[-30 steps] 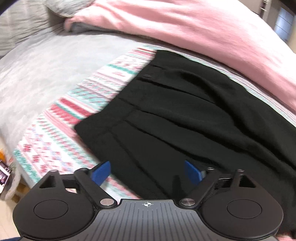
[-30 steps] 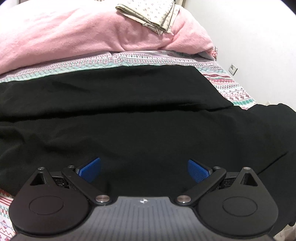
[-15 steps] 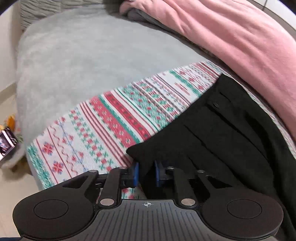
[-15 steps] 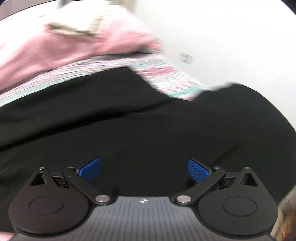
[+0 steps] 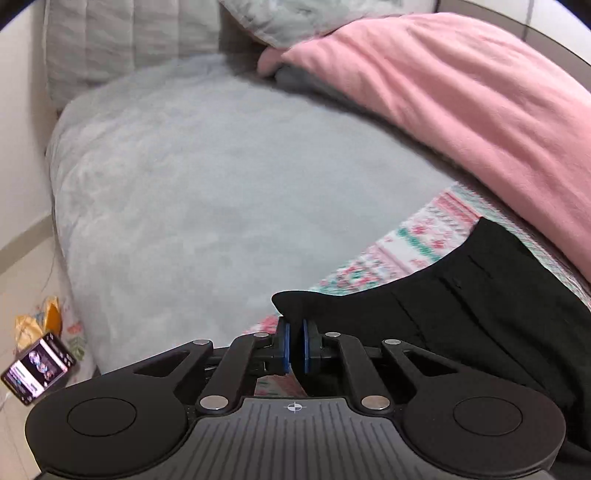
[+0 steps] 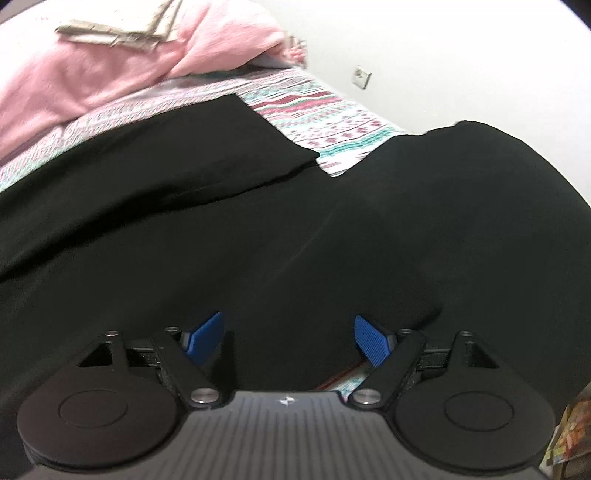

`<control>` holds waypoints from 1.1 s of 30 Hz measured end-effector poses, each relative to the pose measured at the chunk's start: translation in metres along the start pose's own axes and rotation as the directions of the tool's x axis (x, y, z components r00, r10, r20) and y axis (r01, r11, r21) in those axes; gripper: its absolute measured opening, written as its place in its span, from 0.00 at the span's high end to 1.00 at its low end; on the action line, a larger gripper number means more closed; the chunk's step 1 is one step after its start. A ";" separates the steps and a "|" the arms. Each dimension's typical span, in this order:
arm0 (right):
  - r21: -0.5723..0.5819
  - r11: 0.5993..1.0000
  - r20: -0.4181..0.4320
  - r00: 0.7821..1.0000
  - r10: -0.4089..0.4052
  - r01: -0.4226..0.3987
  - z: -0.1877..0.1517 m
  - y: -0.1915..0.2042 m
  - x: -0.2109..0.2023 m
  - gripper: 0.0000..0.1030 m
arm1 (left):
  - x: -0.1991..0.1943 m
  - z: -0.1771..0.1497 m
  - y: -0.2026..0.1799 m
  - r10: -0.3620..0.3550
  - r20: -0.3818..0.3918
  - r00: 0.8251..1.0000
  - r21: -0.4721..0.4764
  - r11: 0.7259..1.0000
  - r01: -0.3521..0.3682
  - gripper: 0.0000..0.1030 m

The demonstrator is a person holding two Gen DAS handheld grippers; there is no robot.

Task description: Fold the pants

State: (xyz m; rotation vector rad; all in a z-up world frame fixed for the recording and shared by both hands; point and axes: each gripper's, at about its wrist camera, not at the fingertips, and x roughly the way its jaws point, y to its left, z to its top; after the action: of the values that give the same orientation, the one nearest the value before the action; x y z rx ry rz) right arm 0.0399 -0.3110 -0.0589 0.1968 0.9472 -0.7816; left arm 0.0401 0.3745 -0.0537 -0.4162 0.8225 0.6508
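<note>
While the black pants lie spread across the patterned bedsheet, the left gripper is pinched together on a corner of the waist end, the dark fabric rising in a small peak just above its blue pads. Beyond that corner, the left wrist view shows a grey fleece blanket covering most of the bed, a pink blanket bunched along the far right, and grey pillows at the head. A phone with a lit screen lies at the lower left, beside the bed.

The right gripper hovers over the leg end of the pants; its jaws have just been closing, yet the blue pads stand apart with cloth beneath them and nothing pressed between them. One leg ends on the patterned bedsheet, the other drapes past it toward the white wall. A folded beige cloth rests on top of the pink blanket, and a wall socket is visible on the wall.
</note>
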 end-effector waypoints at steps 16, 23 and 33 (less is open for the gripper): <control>-0.289 0.956 0.193 0.976 0.102 -0.043 0.131 0.036 0.026 0.66 | -0.009 0.084 -0.064 -0.192 0.067 0.979 0.280 0.946 0.166 0.32; -0.205 0.974 0.060 0.992 0.114 -0.100 0.211 0.063 0.100 0.69 | 0.082 0.089 -0.210 -0.237 -0.060 0.970 0.444 0.864 0.238 0.30; -0.172 0.983 0.000 0.998 0.067 -0.066 0.255 0.066 0.172 0.74 | 0.145 0.067 -0.271 -0.162 -0.086 0.983 0.550 0.815 0.182 0.46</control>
State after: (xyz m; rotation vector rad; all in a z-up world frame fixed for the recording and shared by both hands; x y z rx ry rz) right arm 0.3097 -0.4737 -0.0558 0.0747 0.9929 -0.6351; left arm 0.3326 0.2681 -0.1004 0.0358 0.9531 0.2098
